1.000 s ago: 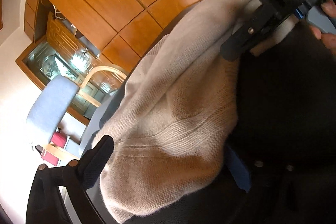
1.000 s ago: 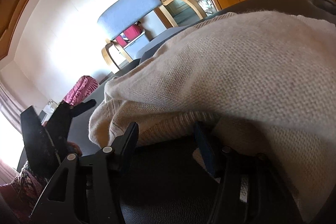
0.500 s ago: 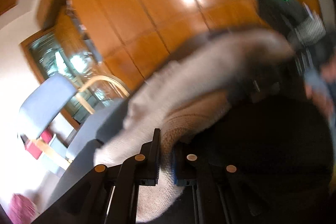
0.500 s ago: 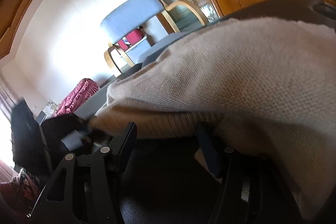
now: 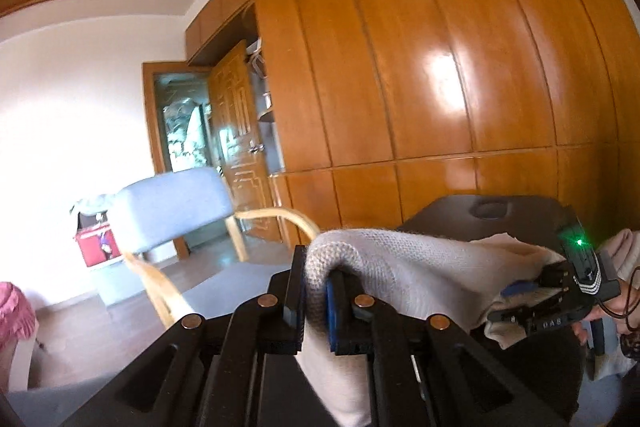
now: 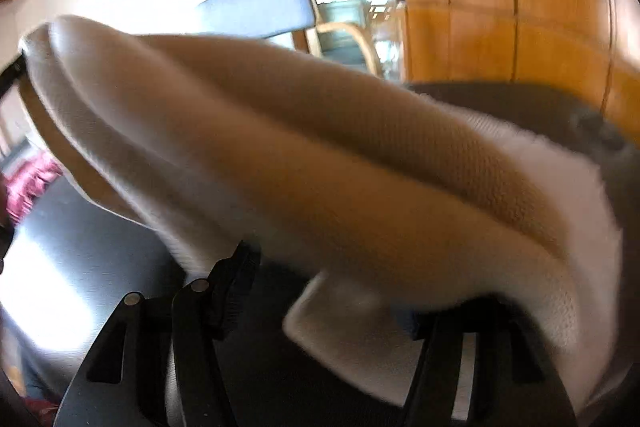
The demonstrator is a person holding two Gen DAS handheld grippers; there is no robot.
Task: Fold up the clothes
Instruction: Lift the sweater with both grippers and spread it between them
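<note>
Two tongs, left (image 5: pixel 314 301) clamping one sweater (image 5: pixel 404 271).

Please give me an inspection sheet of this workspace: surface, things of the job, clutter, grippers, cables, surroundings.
Surface: dark table, mostly covered.
Job's things: beige knit sweater, lifted, stretched between both grippers.
Clutter: pink cloth at far left.
Grippers: left gripper shut on sweater's ribbed edge; right gripper looks open in its own blurred view, fabric draped over it.
Cables: thin dark cord beside right gripper.
Surroundings: blue armchair, wooden wall panels, open door, red box.
</note>
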